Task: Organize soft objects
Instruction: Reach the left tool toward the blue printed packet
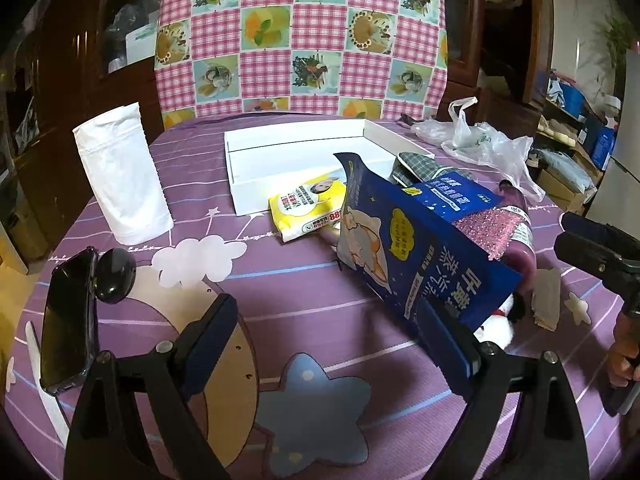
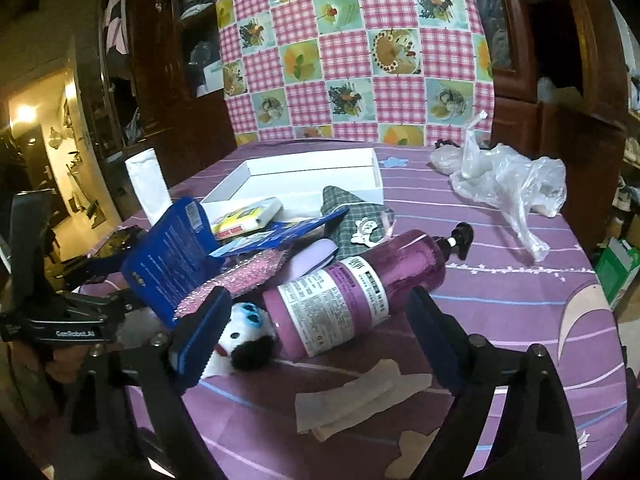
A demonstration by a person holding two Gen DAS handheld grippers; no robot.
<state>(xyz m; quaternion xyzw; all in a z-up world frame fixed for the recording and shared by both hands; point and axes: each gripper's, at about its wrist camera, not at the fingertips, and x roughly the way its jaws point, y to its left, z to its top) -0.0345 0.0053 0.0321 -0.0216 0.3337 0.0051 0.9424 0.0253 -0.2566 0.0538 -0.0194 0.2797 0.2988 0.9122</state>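
Round table under a purple star-and-moon cloth (image 1: 304, 288). Left gripper (image 1: 340, 336) hangs over the near edge with its jaws spread wide; the right-hand pad sits just at the lower corner of a dark blue printed pouch (image 1: 404, 248), but the pouch is not clamped between the two pads. Right gripper (image 2: 316, 330) likewise gapes, jaws apart around the base of a purple pump bottle (image 2: 360, 284) lying on its side, neither pad pressing on it; its left pad stands in front of a small white plush toy (image 2: 240, 344) with blue eyes and a black patch. The soft things sit heaped mid-table: the blue pouch propped tilted, a pink glittery sponge (image 2: 236, 276) under it, a grey plaid fabric piece (image 2: 352, 216) behind the bottle, a yellow pack of wipes (image 1: 308, 204) at the near lip of a shallow white box (image 1: 300, 148). The box lies toward the far side, interior bare apart from the wipes at its edge. Far left stands a white paper pouch (image 1: 120, 176), upright. Far right, a crumpled clear plastic bag (image 2: 508, 184), well apart from the heap. Near right, a flat strip of pale translucent material (image 2: 352, 400). A dark phone (image 1: 68, 316) lies at the near left edge. Pink checked cloth (image 1: 300, 36) hangs behind.
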